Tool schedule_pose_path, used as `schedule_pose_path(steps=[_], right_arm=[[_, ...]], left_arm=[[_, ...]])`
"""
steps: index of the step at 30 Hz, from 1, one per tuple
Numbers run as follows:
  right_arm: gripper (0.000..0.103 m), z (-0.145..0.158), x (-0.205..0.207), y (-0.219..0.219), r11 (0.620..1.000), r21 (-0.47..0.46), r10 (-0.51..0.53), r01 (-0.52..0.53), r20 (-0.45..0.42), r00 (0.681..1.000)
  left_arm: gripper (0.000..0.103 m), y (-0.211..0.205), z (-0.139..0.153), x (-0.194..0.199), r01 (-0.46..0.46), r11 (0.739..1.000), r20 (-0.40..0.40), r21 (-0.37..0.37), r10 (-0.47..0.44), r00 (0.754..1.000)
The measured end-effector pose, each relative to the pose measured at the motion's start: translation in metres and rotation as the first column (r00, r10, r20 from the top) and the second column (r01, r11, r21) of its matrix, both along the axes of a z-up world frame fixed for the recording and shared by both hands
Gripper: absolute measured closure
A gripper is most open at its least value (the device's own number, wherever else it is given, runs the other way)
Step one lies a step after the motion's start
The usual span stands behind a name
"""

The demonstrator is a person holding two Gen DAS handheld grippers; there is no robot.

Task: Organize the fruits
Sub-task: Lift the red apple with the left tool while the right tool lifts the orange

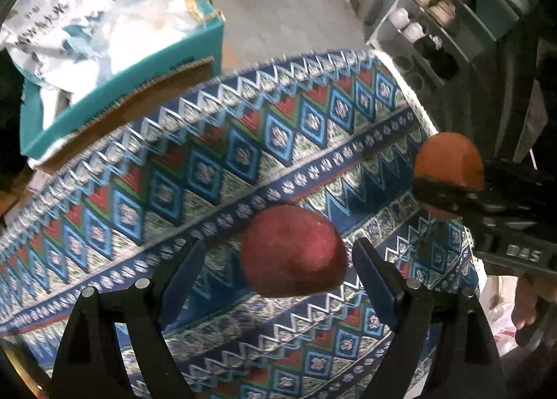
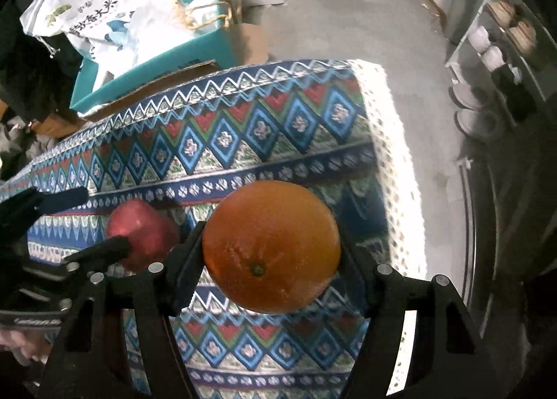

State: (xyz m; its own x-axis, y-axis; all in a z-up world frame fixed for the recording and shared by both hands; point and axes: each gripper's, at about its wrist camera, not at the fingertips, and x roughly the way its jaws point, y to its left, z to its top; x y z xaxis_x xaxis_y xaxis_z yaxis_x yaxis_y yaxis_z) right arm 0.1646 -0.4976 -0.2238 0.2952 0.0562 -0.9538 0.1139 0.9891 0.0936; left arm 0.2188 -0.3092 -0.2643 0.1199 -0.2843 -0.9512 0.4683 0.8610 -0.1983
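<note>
A red apple (image 1: pixel 294 251) lies on the patterned tablecloth (image 1: pixel 209 162). My left gripper (image 1: pixel 275 256) is open around it; the right finger (image 1: pixel 374 272) is next to the apple and the left finger stands well clear. My right gripper (image 2: pixel 269 247) is shut on an orange (image 2: pixel 271 247) and holds it just above the cloth, to the right of the apple (image 2: pixel 141 233). In the left wrist view the orange (image 1: pixel 449 159) and the right gripper (image 1: pixel 452 190) show at the right. The left gripper (image 2: pixel 83 225) shows at the left of the right wrist view.
The tablecloth (image 2: pixel 243 141) ends in a white lace edge (image 2: pixel 393 162) on the right. Behind the table stands a teal box (image 1: pixel 122 86) with white bags (image 1: pixel 69 23). A shoe rack (image 1: pixel 449 13) stands on the grey floor (image 2: pixel 365 16) to the right.
</note>
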Motion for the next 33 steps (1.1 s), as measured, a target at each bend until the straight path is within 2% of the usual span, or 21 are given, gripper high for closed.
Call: schedule_pose_path(steps=[9, 12, 15, 22, 27, 33], right_arm=[[0.033, -0.006, -0.02, -0.012, 0.998, 0.039, -0.047, 0.047, -0.008, 0.999], [0.033, -0.006, -0.021, -0.012, 0.998, 0.042, -0.05, 0.05, -0.006, 0.999], [0.033, -0.005, -0.022, -0.012, 0.998, 0.045, -0.049, 0.049, 0.0, 0.999], [0.033, -0.002, -0.018, -0.01, 0.997, 0.053, -0.055, 0.054, 0.011, 0.998], [0.033, 0.003, -0.019, -0.002, 0.998, 0.043, -0.039, 0.037, 0.029, 0.999], [0.033, 0.019, -0.021, 0.01, 0.999, 0.031, -0.017, 0.014, 0.077, 0.997]], left_arm=[[0.015, -0.02, -0.025, -0.008, 0.011, 0.999, -0.02, 0.031, -0.01, 1.0], [0.016, -0.023, -0.028, -0.01, 0.01, 0.999, -0.004, 0.036, -0.01, 1.0], [0.026, -0.024, -0.029, -0.013, 0.016, 0.998, 0.018, 0.057, -0.017, 1.0], [0.026, -0.029, -0.03, -0.027, 0.044, 0.996, 0.065, 0.072, -0.048, 0.997], [0.026, -0.018, -0.022, -0.034, 0.04, 0.997, 0.09, 0.07, -0.047, 0.995], [0.026, 0.004, 0.002, -0.039, 0.034, 0.998, 0.138, 0.053, -0.041, 0.99]])
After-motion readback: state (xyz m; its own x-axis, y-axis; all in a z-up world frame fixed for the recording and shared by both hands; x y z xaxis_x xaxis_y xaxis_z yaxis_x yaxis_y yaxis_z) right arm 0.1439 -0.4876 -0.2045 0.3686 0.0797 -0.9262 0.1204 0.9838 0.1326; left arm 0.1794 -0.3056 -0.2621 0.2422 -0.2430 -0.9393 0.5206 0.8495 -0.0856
